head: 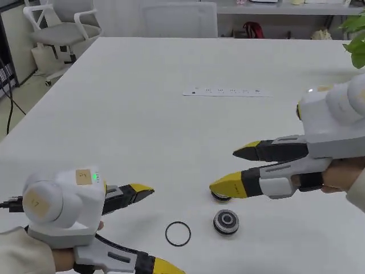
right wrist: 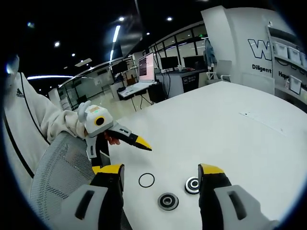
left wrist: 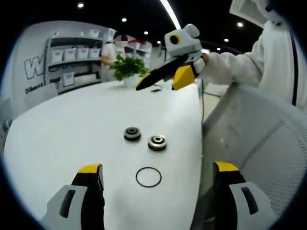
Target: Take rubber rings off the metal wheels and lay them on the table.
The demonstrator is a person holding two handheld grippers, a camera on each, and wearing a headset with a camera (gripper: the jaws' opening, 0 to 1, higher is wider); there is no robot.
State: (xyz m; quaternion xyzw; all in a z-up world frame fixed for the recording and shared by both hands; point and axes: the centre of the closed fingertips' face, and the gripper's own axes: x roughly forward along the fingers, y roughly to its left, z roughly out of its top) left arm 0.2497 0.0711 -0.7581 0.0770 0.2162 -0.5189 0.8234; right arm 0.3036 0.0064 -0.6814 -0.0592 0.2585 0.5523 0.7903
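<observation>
Found the left gripper (head: pixel 165 228) with jaws spread wide, gripping nothing. Found the right gripper (head: pixel 225 169) parted as well, somewhat less, holding nothing, and pointed toward the left one across the white table (head: pixel 142 114).

Saw little standing in the way. Noted the right gripper's lower jaw covering half of the nearer wheel (head: pixel 221 197) in the head view; could not tell from there whether jaw and wheel touched.

Counted one loose rubber ring (head: pixel 178 233), lying flat on the tabletop just ahead of the left gripper, in line with the gap between its jaws and touching neither. Counted two metal wheels (head: pixel 226 221), side by side and slightly apart, past the ring from the left gripper and low beneath the right gripper's tips. Saw the covered one dark all round in the left gripper view and the other brighter across its face; could not tell for certain which carried rubber.

Noted one flat white strip (head: pixel 225 92) on the table well beyond the right gripper's upper jaw. Noted one office chair (head: pixel 57 28) off the far corner beyond the left gripper. Noted one plant (left wrist: pixel 127 67) behind the right gripper in the left gripper view, with shelves (left wrist: pixel 72 62) of bins and one person (left wrist: pixel 109 52) near it. Noted one mesh chair back (right wrist: pixel 62 167) behind the left gripper in the right gripper view.
</observation>
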